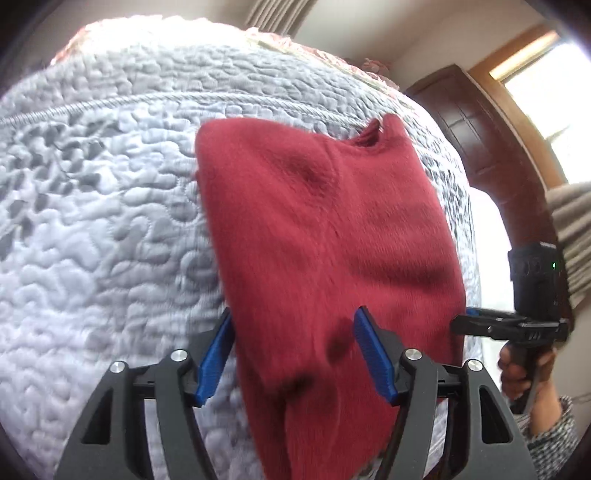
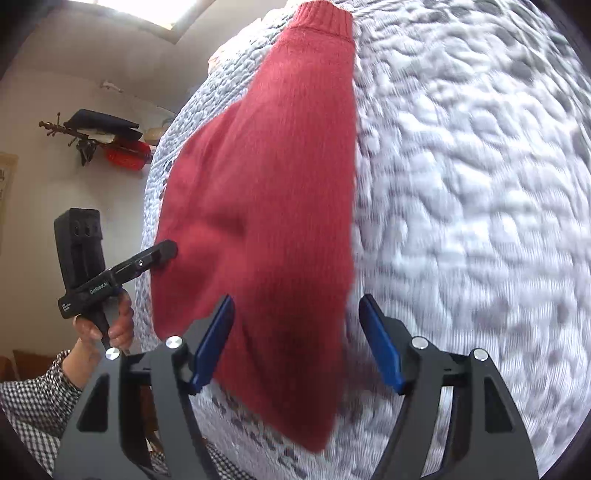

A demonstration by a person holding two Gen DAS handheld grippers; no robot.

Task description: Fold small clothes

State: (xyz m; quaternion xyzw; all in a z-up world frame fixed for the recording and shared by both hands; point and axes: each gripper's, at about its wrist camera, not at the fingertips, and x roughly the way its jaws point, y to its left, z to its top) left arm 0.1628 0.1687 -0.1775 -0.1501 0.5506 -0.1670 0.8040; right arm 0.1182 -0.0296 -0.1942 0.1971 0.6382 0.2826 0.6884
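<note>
Red knit sweater (image 1: 325,229) lies flat on the grey quilted bedspread (image 1: 110,206), partly folded into a long panel. In the right wrist view its ribbed cuff or hem (image 2: 325,18) sits at the far end, and the near end tapers to a rounded corner close to the camera.

Left gripper (image 1: 295,350): jaws apart, blue pads (image 1: 373,354) spread wide, with the near edge of the sweater running between them. One pad sits at the sweater's left edge, the other over the fabric. Nothing clamped. The frame is motion-blurred, so I can't tell if the pads touch the cloth or hover just above it.

Right gripper (image 2: 299,339): jaws also apart. Left pad is over the red fabric, right pad (image 2: 380,347) over bare bedspread just beside the sweater's edge. No grip on anything.

Cross-views: from the left wrist camera the right gripper shows at the sweater's right edge, held in a hand (image 1: 524,373) with a checked sleeve (image 1: 554,435). From the right wrist camera the left gripper's tip meets the sweater's left edge; whether it's actually pressing there is unclear.

Background: dark wooden cabinet (image 1: 476,122) and a bright window (image 1: 546,92) beyond the bed; a wall hook rack (image 2: 96,136) with dark and red items on the other side.
</note>
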